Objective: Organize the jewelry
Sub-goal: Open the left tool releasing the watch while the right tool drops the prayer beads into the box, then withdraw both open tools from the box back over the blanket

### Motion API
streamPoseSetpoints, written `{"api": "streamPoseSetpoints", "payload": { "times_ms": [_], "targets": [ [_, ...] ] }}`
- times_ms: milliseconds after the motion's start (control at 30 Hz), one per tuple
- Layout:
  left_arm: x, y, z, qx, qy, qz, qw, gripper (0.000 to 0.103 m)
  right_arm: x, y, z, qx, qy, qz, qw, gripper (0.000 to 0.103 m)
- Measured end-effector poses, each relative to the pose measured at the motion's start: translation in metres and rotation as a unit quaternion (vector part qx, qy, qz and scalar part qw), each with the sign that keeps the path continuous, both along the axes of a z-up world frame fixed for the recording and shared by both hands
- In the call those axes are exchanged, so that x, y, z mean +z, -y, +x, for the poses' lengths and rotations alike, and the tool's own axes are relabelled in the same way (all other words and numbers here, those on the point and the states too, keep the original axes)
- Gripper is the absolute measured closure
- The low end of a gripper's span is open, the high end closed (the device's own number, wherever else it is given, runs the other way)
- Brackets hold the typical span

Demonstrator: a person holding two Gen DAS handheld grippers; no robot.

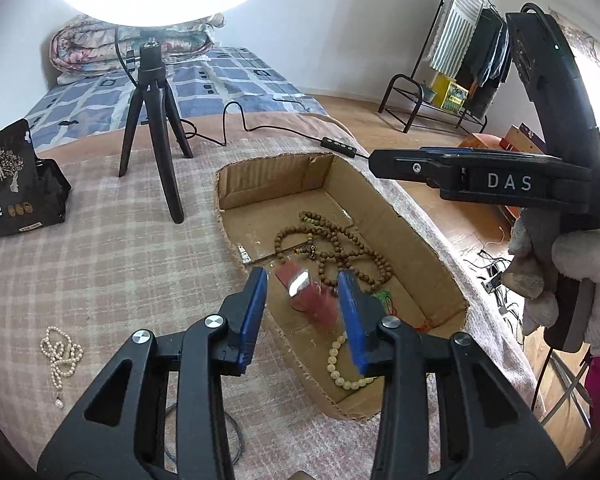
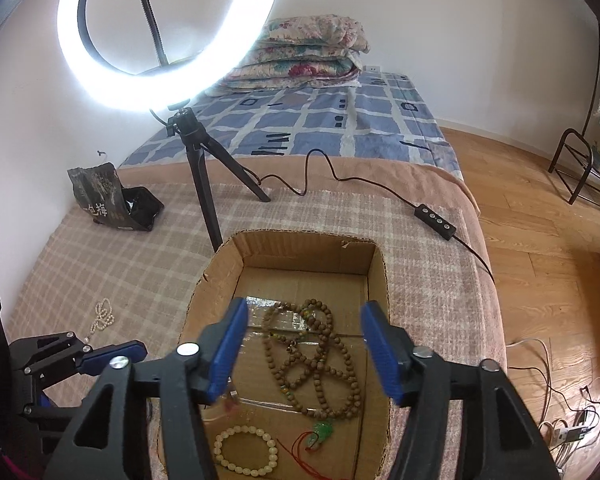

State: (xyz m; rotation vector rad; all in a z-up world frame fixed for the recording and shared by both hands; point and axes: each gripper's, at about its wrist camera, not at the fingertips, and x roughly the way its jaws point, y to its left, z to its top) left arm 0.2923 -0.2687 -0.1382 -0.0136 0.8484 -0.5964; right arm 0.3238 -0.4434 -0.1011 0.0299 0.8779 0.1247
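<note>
Both jaws released; far left on the bed, the pearl necklace looks light, limp, slippery: pinch a bunched loop.

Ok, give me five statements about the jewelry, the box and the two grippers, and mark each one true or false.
1. The pearl necklace lies inside the cardboard box. False: it lies on the checked blanket, outside the box.
2. The brown bead necklace lies on the box floor. True.
3. The right gripper is shut on the brown beads. False: its jaws stand wide apart above them.
4. The cream bead bracelet is in the box. True.
5. The left gripper is open over the box, a blurred red item between its jaws. True.
</note>
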Motion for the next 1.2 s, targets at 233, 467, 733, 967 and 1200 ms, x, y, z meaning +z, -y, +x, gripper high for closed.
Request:
{"api": "streamPoseSetpoints", "payload": {
  "times_ms": [233,467,733,967,1200],
  "targets": [
    [0.005,-0.007,-0.007,0.001,0.001,0.009,1.0,0.066,0.006,-0.001,-0.009,-0.006,0.005,-0.007,1.0,0.017],
    [0.015,-0.017,-0.018,0.008,0.011,0.016,0.9998,0.066,0.012,-0.005,-0.019,-0.011,0.008,-0.011,1.0,0.014],
    [0.032,-0.028,-0.031,0.01,0.028,0.016,0.9994,0.066,0.022,-0.012,-0.032,-0.013,0.014,-0.018,1.0,0.011],
    [0.049,-0.035,-0.044,0.011,0.042,0.014,0.999,0.066,0.037,-0.021,-0.045,-0.014,0.023,-0.026,0.999,0.008],
    [0.062,-0.049,-0.057,0.013,0.055,0.02,0.9982,0.066,0.051,-0.032,-0.062,-0.017,0.035,-0.039,0.999,0.003]
  ]
}}
